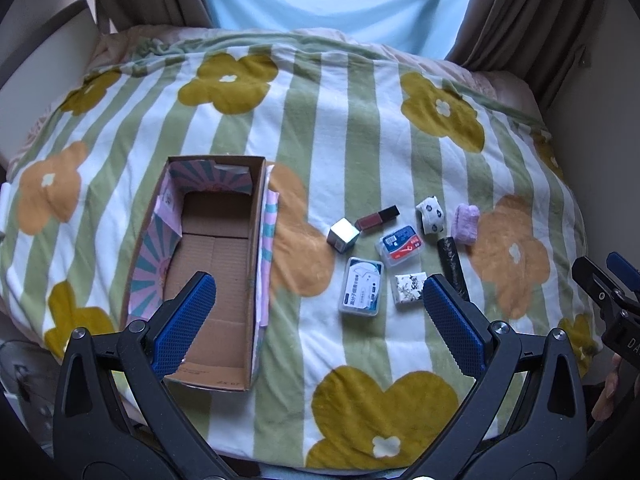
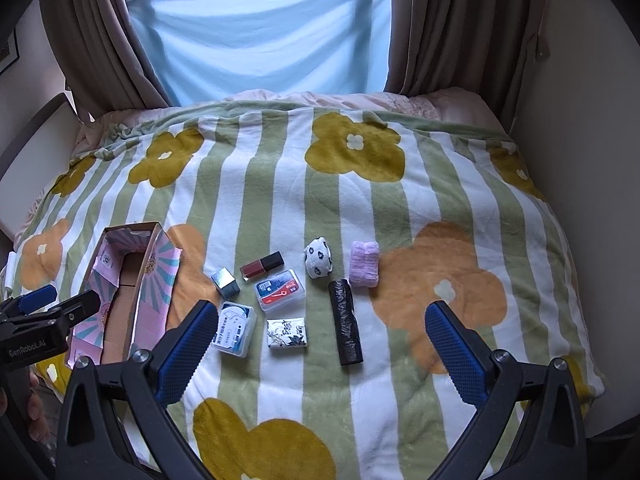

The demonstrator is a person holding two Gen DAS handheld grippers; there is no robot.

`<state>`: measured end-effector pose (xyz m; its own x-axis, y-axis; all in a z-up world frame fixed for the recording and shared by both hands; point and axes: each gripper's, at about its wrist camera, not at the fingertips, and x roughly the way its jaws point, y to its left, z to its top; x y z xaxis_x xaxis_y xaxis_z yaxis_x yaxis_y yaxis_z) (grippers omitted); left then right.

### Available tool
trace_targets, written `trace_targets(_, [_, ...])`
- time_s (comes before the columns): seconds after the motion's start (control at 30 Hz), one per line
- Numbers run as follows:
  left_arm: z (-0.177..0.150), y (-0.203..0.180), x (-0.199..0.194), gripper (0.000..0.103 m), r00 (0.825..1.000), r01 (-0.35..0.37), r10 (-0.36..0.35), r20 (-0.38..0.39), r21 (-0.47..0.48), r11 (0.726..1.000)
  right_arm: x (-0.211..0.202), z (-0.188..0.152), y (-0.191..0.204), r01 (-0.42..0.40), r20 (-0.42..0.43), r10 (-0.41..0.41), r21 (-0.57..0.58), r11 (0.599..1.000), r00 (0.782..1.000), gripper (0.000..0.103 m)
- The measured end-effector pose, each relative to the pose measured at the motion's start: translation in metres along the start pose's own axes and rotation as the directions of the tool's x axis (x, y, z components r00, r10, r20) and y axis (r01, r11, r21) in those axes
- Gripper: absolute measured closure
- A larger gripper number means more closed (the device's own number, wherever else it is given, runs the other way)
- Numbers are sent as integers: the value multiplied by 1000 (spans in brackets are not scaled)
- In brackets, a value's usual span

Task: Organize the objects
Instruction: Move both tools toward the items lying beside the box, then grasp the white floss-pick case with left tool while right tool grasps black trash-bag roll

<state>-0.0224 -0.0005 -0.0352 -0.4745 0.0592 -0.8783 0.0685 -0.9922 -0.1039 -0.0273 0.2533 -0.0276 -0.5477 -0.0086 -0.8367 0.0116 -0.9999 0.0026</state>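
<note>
An open cardboard box (image 1: 216, 256) (image 2: 120, 296) with pink patterned flaps lies empty on the blanket at left. To its right lie small items: a silver cube (image 1: 343, 235) (image 2: 226, 282), a red and black bottle (image 1: 378, 217) (image 2: 262, 266), a clear card case (image 1: 400, 246) (image 2: 280, 290), a white floss case (image 1: 361, 292) (image 2: 235, 330), a tissue pack (image 1: 410, 288) (image 2: 287, 333), a black roll (image 1: 453, 268) (image 2: 346, 322), a white patterned sock (image 1: 431, 216) (image 2: 319, 258) and a purple cloth (image 1: 466, 224) (image 2: 364, 264). My left gripper (image 1: 320, 300) is open, empty, above the box's near end. My right gripper (image 2: 320, 328) is open, empty, above the items.
A striped flowered blanket (image 1: 320, 120) (image 2: 280, 184) covers the bed. Brown curtains (image 2: 452, 24) and a light blue sheet (image 2: 260, 40) hang behind it. A wall runs along the right side (image 2: 580, 120). A chair (image 1: 44, 60) stands at far left.
</note>
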Motion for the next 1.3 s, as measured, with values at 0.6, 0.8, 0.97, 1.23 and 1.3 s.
trace_targets(0.6, [-27,-64,165,2,977,-16,14,-213,-10,1000,174,-32,-49,-72,-243,45,-102,992,969,10])
trace_targets(0.8, [-39,-68,225,5,963,-22,24,-268,8,1000,232,-42,-49,-99,-312,60,-109,989,948,20])
trace_targets(0.97, [-46,-67,258,6,951,-21,21,-308,5,1000,258,-48,-47,-111,-339,69,-107,988,938,23])
trace_targets(1.23, [-55,-61,283,30,931,-6,-1,-365,-16,1000,279,-58,-42,-131,-393,79,-107,986,916,49])
trace_targets(1.3, [-57,-62,287,42,927,15,-18,-375,-12,1000,282,-61,-42,-125,-406,71,-110,986,911,65])
